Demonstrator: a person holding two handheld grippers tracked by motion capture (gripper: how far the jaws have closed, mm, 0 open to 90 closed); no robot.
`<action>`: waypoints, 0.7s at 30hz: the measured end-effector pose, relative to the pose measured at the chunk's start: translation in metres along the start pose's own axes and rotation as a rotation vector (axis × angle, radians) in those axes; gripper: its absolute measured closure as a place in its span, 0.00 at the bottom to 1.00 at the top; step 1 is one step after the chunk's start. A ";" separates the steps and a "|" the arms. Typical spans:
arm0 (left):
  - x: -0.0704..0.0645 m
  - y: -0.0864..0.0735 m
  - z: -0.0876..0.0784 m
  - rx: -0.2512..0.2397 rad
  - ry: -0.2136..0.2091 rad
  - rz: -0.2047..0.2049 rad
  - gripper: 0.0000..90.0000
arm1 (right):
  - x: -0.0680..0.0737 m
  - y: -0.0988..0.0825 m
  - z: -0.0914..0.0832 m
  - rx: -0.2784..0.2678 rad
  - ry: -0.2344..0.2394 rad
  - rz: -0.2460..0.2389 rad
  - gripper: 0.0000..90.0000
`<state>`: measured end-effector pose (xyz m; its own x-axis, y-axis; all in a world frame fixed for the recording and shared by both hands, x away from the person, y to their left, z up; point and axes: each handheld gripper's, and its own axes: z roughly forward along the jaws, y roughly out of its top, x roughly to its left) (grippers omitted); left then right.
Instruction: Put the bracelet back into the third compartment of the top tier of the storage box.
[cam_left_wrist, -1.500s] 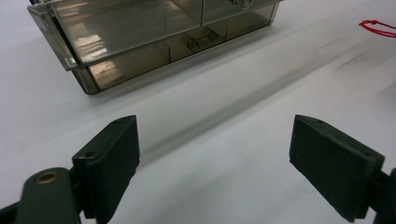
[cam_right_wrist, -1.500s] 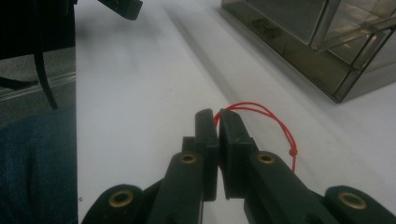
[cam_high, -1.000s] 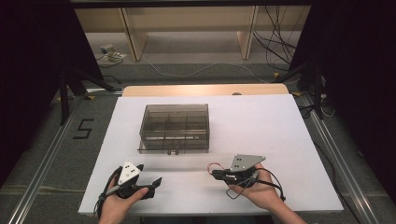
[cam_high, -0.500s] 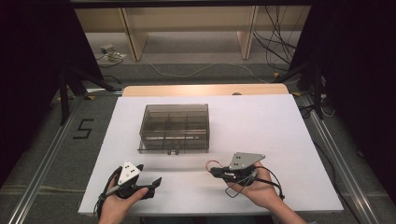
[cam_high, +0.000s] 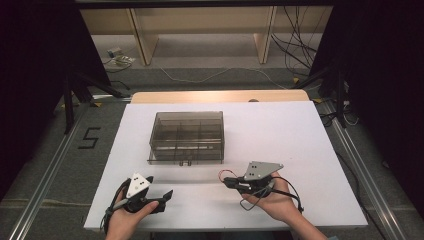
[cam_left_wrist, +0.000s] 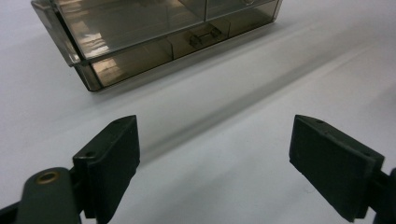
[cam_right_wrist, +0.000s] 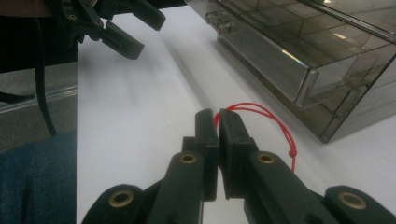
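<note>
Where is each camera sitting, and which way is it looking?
High view: above the person's side, looking forward and down on the white table; both hands show.
Left gripper view: on the left hand-held gripper, open jaws facing the smoky clear plastic compartment box.
Right gripper view: on the right hand-held gripper, shut on a thin red string loop.
All share the box.

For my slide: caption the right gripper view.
Right hand-held gripper shut on a red string loop beside a smoky plastic organiser box.
</note>
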<state>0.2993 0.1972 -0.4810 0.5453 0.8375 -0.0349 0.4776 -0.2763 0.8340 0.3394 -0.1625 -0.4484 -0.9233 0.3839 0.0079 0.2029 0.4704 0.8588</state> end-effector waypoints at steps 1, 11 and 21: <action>0.000 0.000 0.000 0.000 0.000 0.000 0.18 | 0.000 0.001 0.000 -0.001 -0.001 0.000 0.96; 0.000 0.000 0.000 0.000 0.002 -0.001 0.18 | 0.000 0.004 0.000 -0.009 -0.003 -0.003 0.96; 0.000 0.000 0.000 0.003 0.003 -0.003 0.18 | 0.000 0.008 0.000 -0.018 -0.008 -0.006 0.97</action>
<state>0.2993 0.1971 -0.4814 0.5419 0.8397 -0.0360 0.4815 -0.2750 0.8322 0.3414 -0.1588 -0.4410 -0.9220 0.3872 -0.0013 0.1912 0.4581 0.8681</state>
